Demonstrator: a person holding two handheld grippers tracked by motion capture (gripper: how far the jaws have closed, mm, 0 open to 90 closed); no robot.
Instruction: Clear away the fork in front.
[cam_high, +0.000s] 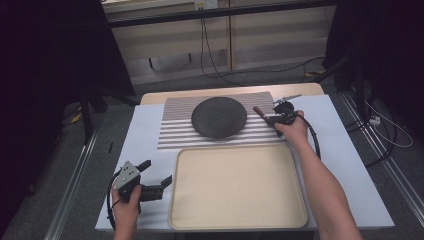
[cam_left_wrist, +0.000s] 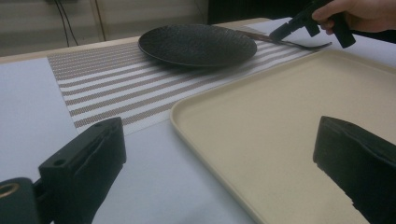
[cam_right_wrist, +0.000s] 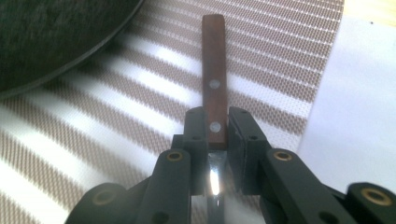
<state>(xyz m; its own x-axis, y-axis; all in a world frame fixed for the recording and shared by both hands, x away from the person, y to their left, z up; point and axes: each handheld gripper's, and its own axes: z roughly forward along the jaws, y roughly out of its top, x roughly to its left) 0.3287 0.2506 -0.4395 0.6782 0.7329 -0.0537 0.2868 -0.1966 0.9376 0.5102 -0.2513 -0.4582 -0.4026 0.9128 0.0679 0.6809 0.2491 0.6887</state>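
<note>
A knife with a brown wooden handle (cam_right_wrist: 214, 70) and a metal blade lies low over the striped placemat (cam_high: 175, 132), just right of the dark round plate (cam_high: 219, 117). My right gripper (cam_high: 272, 119) is shut on the knife (cam_high: 260, 112) where handle meets blade, and the handle points away from it. In the right gripper view the jaws press on both sides of the handle's near end. My left gripper (cam_high: 158, 171) stands open at the left edge of the beige tray (cam_high: 239, 185), with nothing between its jaws. The left gripper view shows the plate (cam_left_wrist: 198, 44), the knife blade (cam_left_wrist: 299, 45) and the tray (cam_left_wrist: 280, 102).
The tray is bare and takes up the front middle of the white table (cam_high: 145, 125). The placemat lies behind it with the plate on it. Cables trail across the floor beyond the table's far edge.
</note>
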